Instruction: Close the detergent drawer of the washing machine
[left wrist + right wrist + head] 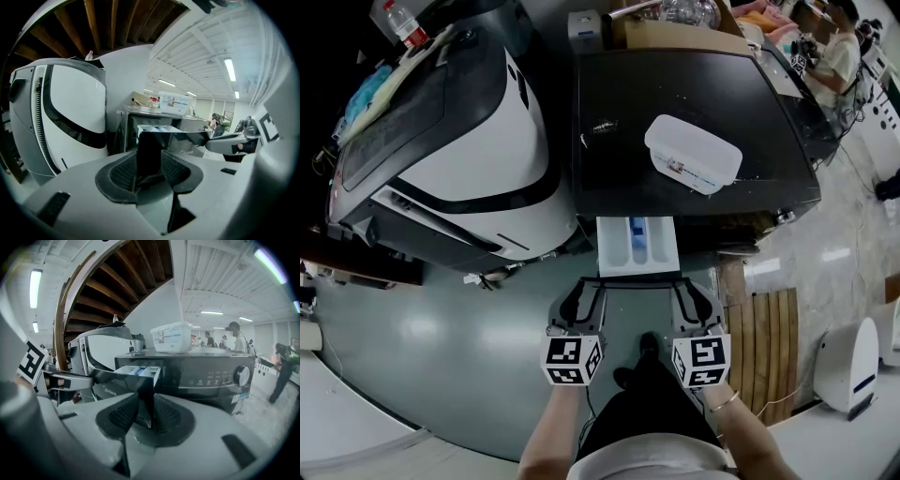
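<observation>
Drawer (638, 246) juts out of the washer (769, 122), long axis pointing straight back at you, your left gripper (589, 289) and right gripper (689, 289) each clamped on its dark front panel.

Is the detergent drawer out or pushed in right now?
Out. The detergent drawer juts from the washing machine, compartments exposed; left gripper and right gripper clamp its front panel.

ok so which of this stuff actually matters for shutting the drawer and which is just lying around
Job: pulled-out white detergent drawer with dark front; black washing machine; left gripper and right gripper, jaws shut on the drawer front.
Lying about: white lidded plastic box on the machine; white-and-black appliance beside it; wooden slatted mat.
</observation>
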Demonstrator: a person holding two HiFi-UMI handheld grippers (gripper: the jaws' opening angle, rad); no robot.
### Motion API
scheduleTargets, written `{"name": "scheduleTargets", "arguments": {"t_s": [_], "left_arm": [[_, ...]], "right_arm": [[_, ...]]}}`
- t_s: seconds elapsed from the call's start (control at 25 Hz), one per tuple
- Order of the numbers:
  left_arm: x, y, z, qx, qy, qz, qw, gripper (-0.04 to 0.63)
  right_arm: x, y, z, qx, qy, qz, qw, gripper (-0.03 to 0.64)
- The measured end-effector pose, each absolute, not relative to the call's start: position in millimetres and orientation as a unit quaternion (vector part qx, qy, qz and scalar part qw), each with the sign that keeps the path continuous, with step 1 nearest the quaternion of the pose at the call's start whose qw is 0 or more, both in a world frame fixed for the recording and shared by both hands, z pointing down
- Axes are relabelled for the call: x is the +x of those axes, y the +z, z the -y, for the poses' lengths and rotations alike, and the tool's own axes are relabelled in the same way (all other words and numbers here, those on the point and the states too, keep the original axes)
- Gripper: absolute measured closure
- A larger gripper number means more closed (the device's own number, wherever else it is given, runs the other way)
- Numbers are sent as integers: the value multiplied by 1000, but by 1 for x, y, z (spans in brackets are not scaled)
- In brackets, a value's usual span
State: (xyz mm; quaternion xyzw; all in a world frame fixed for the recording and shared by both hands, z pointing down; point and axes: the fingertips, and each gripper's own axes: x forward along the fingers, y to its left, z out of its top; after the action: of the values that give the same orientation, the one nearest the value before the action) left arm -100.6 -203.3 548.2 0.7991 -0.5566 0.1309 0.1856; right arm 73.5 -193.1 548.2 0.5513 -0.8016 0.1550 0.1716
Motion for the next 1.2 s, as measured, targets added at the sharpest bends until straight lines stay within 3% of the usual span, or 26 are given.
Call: {"name": "scheduleTargets", "arguments": {"t_s": [1.2], "left_arm": [[-102, 547, 257, 790, 129, 570, 185, 446]], "right_arm": [[71, 547, 247, 565, 153, 793, 171, 526]]}}
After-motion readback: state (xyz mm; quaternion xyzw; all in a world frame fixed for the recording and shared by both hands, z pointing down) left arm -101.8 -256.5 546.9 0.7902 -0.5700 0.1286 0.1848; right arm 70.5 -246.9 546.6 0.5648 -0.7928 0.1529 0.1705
